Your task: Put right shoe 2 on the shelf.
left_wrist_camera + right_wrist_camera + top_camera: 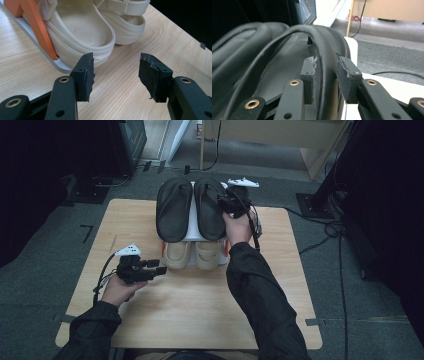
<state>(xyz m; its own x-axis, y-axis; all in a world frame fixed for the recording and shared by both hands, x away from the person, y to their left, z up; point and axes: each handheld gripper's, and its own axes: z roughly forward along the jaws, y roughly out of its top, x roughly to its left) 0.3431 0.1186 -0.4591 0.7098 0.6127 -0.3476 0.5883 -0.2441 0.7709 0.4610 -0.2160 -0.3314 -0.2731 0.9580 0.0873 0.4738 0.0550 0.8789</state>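
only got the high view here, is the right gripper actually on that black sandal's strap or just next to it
Observer: Around it. The right gripper has its jaws either side of the strap of the black sandal, with a slight gap at one pad.
Operator: and the other side, anything held
Observer: No. The left gripper is open, bare table between its jaws, pointing at a beige clog.

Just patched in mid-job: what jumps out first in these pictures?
The pair of dark flip-flops on the upper tier of the white shoe rack, at the table's far edge. The right gripper straddles the strap of the right one. Below sit beige clogs; the left gripper hangs open beside them.
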